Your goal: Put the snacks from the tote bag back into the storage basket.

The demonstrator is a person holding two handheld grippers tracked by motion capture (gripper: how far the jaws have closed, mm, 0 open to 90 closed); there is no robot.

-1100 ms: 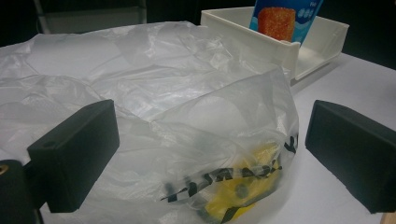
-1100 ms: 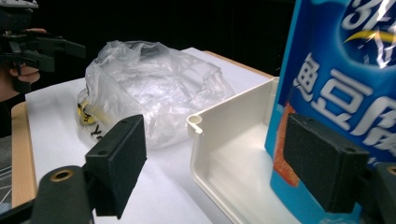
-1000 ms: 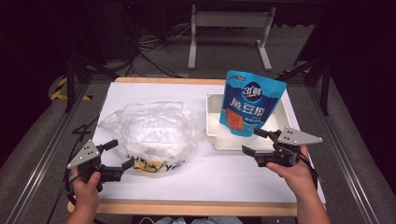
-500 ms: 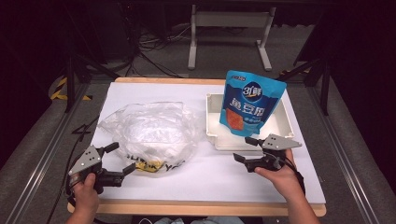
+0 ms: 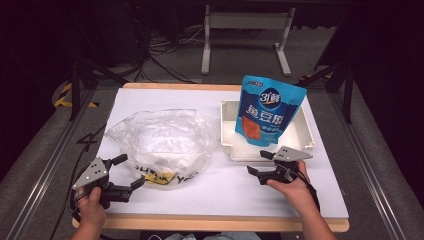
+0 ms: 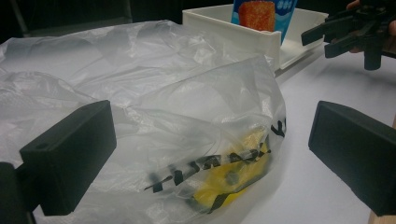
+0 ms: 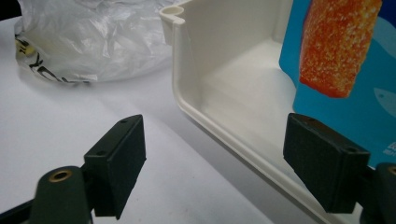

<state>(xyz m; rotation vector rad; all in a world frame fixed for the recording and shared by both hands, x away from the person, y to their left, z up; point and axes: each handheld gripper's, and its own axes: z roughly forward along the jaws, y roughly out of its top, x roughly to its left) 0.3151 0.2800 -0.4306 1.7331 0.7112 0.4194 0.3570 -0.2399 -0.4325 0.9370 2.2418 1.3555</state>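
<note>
Left gripper [image 5: 126, 172] gaped wide | clear plastic bag [image 5: 161, 142] lay just beyond it, near-left | right gripper [image 5: 261, 163], also open, faced white tray [image 5: 227, 131] holding blue pouch [image 5: 267, 116].

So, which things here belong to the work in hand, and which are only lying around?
In the work:
- clear plastic bag, in front of the open left gripper
- blue snack pouch, standing in the white tray
- right gripper, open, near the tray's front edge

Only lying around:
- cables on the floor
- metal stand behind the table
</note>
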